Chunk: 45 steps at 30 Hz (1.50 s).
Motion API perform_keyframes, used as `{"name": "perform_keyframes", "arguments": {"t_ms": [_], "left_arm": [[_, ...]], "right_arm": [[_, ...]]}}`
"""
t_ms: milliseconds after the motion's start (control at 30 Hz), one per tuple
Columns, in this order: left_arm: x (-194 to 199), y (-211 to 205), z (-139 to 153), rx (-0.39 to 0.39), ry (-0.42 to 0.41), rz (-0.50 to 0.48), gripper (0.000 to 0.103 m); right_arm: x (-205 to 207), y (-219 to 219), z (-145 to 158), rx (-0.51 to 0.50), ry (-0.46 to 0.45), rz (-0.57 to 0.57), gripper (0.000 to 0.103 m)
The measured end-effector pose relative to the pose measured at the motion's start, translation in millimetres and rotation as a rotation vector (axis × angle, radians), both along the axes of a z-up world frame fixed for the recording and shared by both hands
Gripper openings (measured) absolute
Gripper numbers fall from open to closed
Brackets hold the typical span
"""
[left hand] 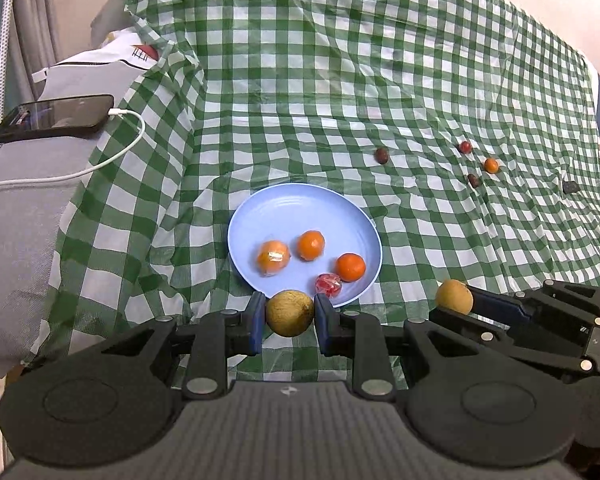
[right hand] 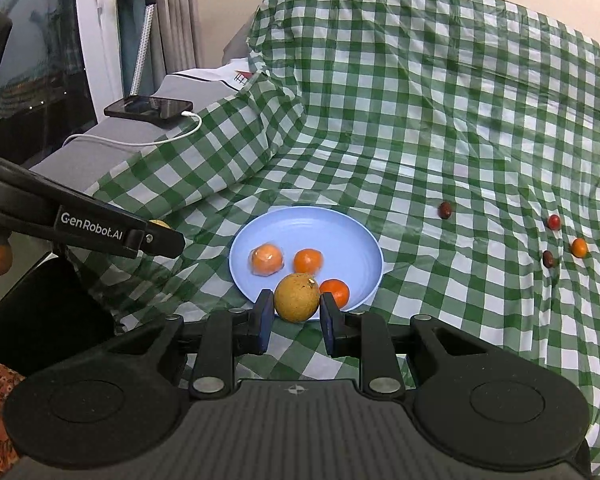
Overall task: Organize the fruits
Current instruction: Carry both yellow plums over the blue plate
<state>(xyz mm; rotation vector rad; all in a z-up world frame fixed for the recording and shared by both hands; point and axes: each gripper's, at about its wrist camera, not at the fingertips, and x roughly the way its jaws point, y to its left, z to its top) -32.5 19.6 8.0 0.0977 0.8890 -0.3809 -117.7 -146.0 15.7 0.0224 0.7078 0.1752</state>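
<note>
At the bottom centre of the left wrist view, the left tool [left hand: 290,316] is clamped on a yellow-brown fruit [left hand: 290,313], just in front of the blue plate [left hand: 284,208]. Lower right in the same frame, the right tool [left hand: 466,300] grips a second yellow-brown fruit [left hand: 454,296]. On the plate lie three oranges [left hand: 311,245] and a red wrapped piece [left hand: 328,284]. Four small fruits [left hand: 491,165] sit apart on the checked cloth [left hand: 340,80], toward the right of the frame.
</note>
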Motion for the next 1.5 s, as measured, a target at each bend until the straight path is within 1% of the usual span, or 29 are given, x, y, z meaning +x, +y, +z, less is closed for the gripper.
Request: {"name": "perform_keyframes", "arguments": {"t_ms": [400, 833, 1133, 1500], "left_arm": [[8.7, 2.0, -0.5, -0.003, 0.007, 0.015, 0.028], [30.8, 5.3, -2.4, -0.006, 0.013, 0.041, 0.028], [57.9, 3.4, -4.8, 0.005, 0.016, 0.052, 0.028], [97.9, -12.6, -17.0, 0.013, 0.032, 0.051, 0.028]], "right_arm": [[5.1, -8.1, -3.5, 0.011, 0.016, -0.004, 0.026], [18.6, -10.7, -10.8, 0.014, 0.043, -0.01, 0.026], [40.8, -12.2, -16.0, 0.01, 0.047, -0.016, 0.026], [85.3, -12.2, -31.1, 0.014, 0.071, -0.022, 0.026]]}}
